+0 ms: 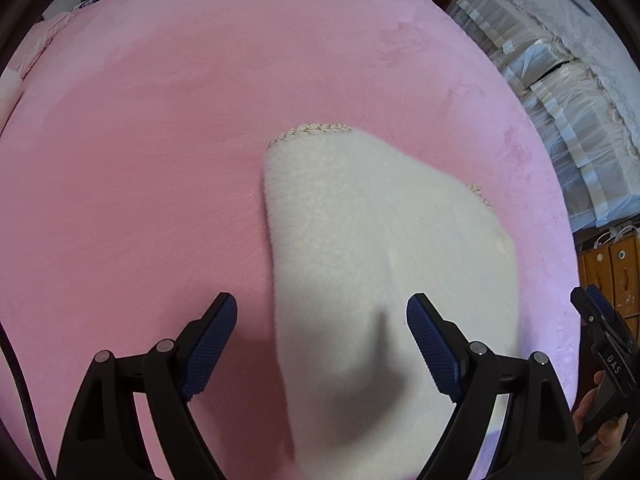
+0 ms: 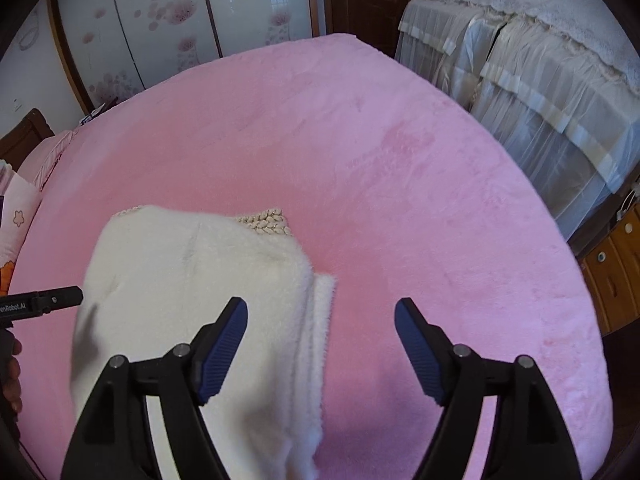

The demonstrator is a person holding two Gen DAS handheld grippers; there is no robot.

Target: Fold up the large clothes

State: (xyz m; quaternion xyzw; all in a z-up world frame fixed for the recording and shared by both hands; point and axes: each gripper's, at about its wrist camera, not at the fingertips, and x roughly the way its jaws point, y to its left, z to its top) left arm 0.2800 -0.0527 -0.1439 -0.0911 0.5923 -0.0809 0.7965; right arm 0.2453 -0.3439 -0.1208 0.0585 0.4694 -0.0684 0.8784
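Both the left claw (image 1: 322,336) and right claw (image 2: 320,340) gape empty above the folded fluffy white garment (image 2: 200,292) on the pink plush bed (image 2: 400,184); best pinch its near edge evenly.

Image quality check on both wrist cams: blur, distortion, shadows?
Left wrist: the white garment looks soft and smeared, the open left gripper sharp; shadow crease near its base. Right wrist: garment pile and braided trim crisper, right gripper open. Both: strong fisheye bowing of the pink bed cover, dark vignette corners.

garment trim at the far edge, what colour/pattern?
Beige braided knit trim on the white fluffy garment; clearest in the right wrist view.
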